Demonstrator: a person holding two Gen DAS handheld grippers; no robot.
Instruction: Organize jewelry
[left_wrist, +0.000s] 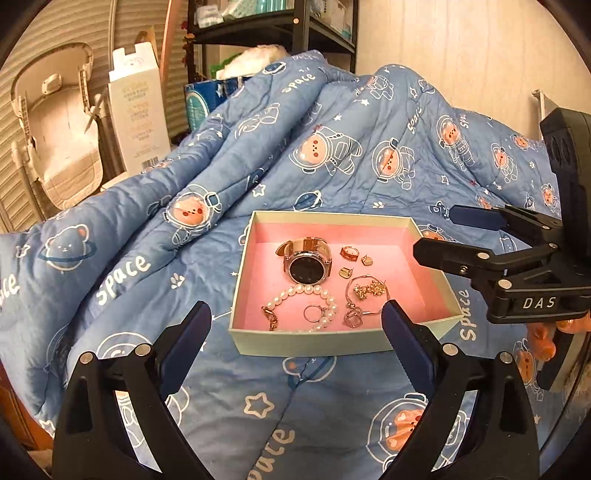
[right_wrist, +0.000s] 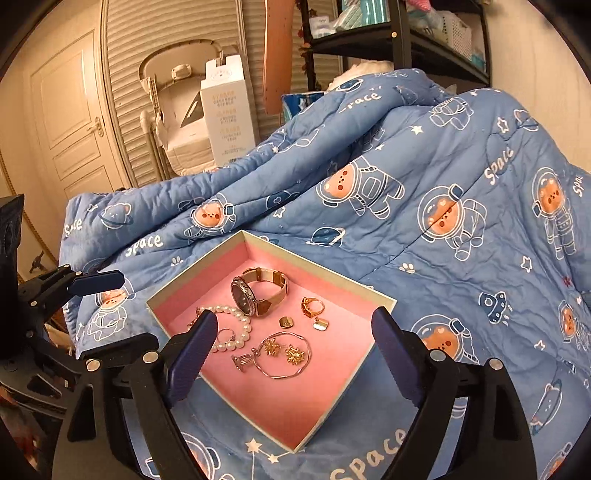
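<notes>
A shallow box with a pink lining (left_wrist: 436, 295) (right_wrist: 332, 387) lies on the blue quilt. Inside are a rose-gold watch (left_wrist: 306, 267) (right_wrist: 255, 291), a pearl bracelet (left_wrist: 306, 293) (right_wrist: 236, 325), a gold ring (left_wrist: 349, 252) (right_wrist: 310, 306), small earrings (left_wrist: 366, 260) (right_wrist: 320, 324), snowflake studs (left_wrist: 369, 290) (right_wrist: 293, 354) and a thin silver chain (left_wrist: 354, 314) (right_wrist: 288, 374). My left gripper (left_wrist: 297, 334) is open and empty at the box's near edge. My right gripper (right_wrist: 293, 354) is open and empty over the box; it also shows at the right in the left wrist view (left_wrist: 436, 230).
The blue space-print quilt (left_wrist: 184, 295) (right_wrist: 461, 240) rises in folds behind the box. A white carton (left_wrist: 138, 110) (right_wrist: 231, 110), a baby chair (left_wrist: 55, 147) and a black shelf (left_wrist: 295, 33) stand behind the bed. A door (right_wrist: 74, 122) is at the left.
</notes>
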